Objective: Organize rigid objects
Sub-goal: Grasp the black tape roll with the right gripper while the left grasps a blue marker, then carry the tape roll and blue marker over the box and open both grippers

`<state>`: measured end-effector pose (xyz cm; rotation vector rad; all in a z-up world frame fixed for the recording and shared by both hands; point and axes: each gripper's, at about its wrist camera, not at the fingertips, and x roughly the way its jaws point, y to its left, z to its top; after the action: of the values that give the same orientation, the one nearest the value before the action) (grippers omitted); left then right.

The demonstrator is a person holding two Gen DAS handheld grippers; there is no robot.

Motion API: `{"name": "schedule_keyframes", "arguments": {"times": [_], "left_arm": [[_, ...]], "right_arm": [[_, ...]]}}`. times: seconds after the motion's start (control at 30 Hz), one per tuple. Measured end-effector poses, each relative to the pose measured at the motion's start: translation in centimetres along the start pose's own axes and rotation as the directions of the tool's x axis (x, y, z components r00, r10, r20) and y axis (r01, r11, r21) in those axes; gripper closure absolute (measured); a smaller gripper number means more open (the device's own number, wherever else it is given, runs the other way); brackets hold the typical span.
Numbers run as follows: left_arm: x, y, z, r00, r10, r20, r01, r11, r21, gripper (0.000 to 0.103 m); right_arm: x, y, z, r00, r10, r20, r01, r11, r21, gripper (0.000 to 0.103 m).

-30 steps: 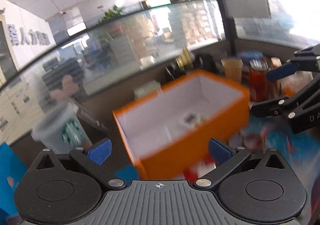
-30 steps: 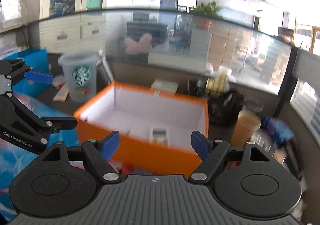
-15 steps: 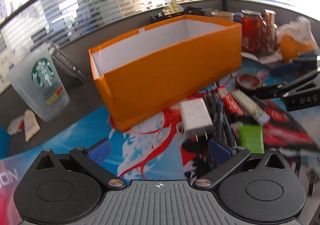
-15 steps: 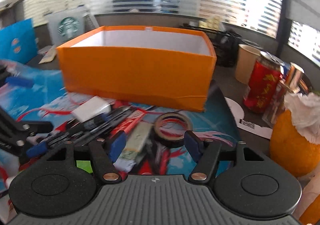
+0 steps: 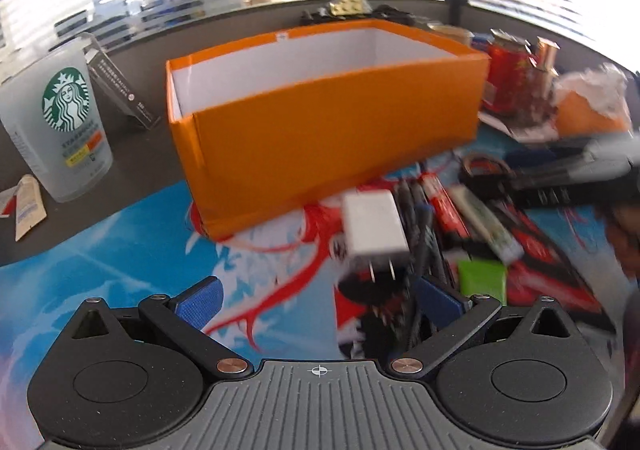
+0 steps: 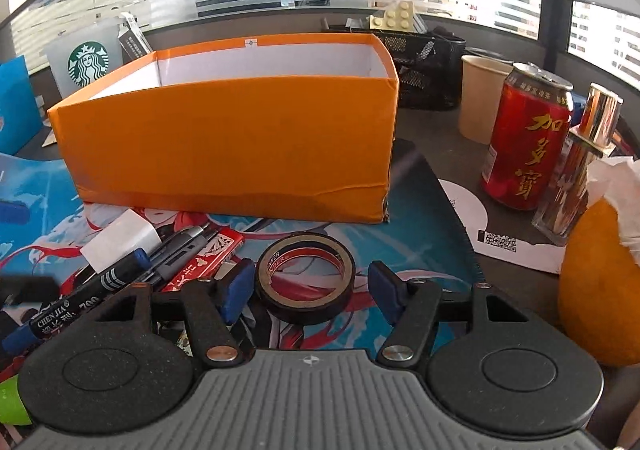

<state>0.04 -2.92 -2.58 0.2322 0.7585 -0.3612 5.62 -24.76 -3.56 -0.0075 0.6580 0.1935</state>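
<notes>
An open orange box point(image 5: 320, 121) point(image 6: 228, 137) with a white inside stands on the printed mat. In front of it lie a white charger plug point(image 5: 374, 226) point(image 6: 120, 244), several pens point(image 6: 120, 278), a red packet point(image 6: 204, 262), a green item point(image 5: 482, 280) and a black tape roll point(image 6: 304, 310). My right gripper point(image 6: 312, 290) is low over the mat, half open, with the tape roll between its blue pads and a small gap on each side. My left gripper point(image 5: 318, 302) is wide open and empty, just short of the charger.
A Starbucks cup point(image 5: 60, 117) stands left of the box. To its right stand a paper cup point(image 6: 480, 97), a red can point(image 6: 524, 141), a glass bottle point(image 6: 576, 169) and an orange fruit point(image 6: 600, 290). A black mesh organizer point(image 6: 424, 65) stands behind.
Both grippers have dropped from above the box to just over the mat. The right jaws have narrowed and now sit either side of the tape roll. The left jaws stayed wide.
</notes>
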Motion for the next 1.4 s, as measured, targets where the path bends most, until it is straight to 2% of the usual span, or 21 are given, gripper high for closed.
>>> {"name": "schedule_keyframes", "arguments": {"times": [0.07,0.17,0.23,0.3,0.33,0.37,0.4,0.43,0.47,0.5,0.57,0.83,1.13,1.4], "left_arm": [[0.2,-0.2,-0.5,0.999,-0.031,-0.033,0.031,0.999,0.011,0.0],[0.4,-0.2,-1.2,0.994,-0.095,-0.059,0.096,0.995,0.005,0.0],[0.8,-0.3,-1.5,0.994,-0.087,-0.067,0.088,0.996,0.005,0.001],[1.0,-0.3,-1.7,0.995,-0.087,-0.043,0.088,0.996,0.005,0.005],[0.9,-0.5,-1.8,0.995,-0.096,-0.026,0.096,0.995,0.019,0.014],[0.8,-0.6,-1.8,0.994,-0.106,-0.01,0.106,0.994,0.024,0.033],[0.5,-0.7,-1.7,0.992,-0.123,0.002,0.123,0.992,0.03,0.044],[0.3,-0.9,-1.6,0.99,-0.14,0.01,0.139,0.99,0.037,0.074],[0.3,-1.0,-1.5,0.991,-0.133,0.014,0.132,0.99,0.044,0.085],[0.3,-1.1,-1.5,0.992,-0.127,0.015,0.126,0.991,0.046,0.087],[0.3,-1.2,-1.6,0.992,-0.127,0.018,0.126,0.991,0.049,0.089],[-0.4,0.0,-1.5,0.986,-0.167,0.005,0.167,0.985,-0.037,0.09],[-4.1,0.6,0.4,0.981,-0.165,0.103,0.17,0.985,-0.034,0.09],[-5.3,1.0,0.9,0.976,-0.17,0.134,0.178,0.982,-0.057,0.09]], "right_arm": [[0.2,-0.2,0.1,1.0,0.012,-0.002,-0.012,1.0,0.004,0.05],[0.3,0.2,0.0,1.0,0.01,-0.004,-0.01,1.0,-0.019,0.051],[0.3,0.5,-0.1,1.0,-0.001,0.0,0.001,0.999,-0.039,0.051],[0.3,0.5,-0.1,1.0,-0.002,0.003,0.002,0.999,-0.036,0.051],[0.3,0.4,-0.2,1.0,-0.001,0.004,0.001,0.999,-0.032,0.051],[0.3,0.4,-0.2,1.0,-0.001,0.006,0.001,1.0,-0.028,0.051],[0.3,0.4,-0.2,1.0,-0.002,0.006,0.002,1.0,-0.026,0.051],[0.3,0.4,-0.2,1.0,-0.005,0.006,0.005,1.0,-0.025,0.051],[0.3,0.4,-0.2,1.0,-0.009,0.007,0.009,1.0,-0.024,0.051],[0.3,0.4,-0.2,1.0,-0.01,0.007,0.01,1.0,-0.023,0.051],[0.2,0.3,-0.2,1.0,-0.006,0.006,0.006,1.0,-0.015,0.051],[-0.7,0.4,-0.4,1.0,0.012,0.026,-0.012,1.0,0.001,0.051],[-3.4,1.2,0.7,0.995,0.035,0.091,-0.034,0.999,-0.008,0.051],[-4.6,2.0,0.9,0.991,0.06,0.116,-0.058,0.998,-0.022,0.051]]}}
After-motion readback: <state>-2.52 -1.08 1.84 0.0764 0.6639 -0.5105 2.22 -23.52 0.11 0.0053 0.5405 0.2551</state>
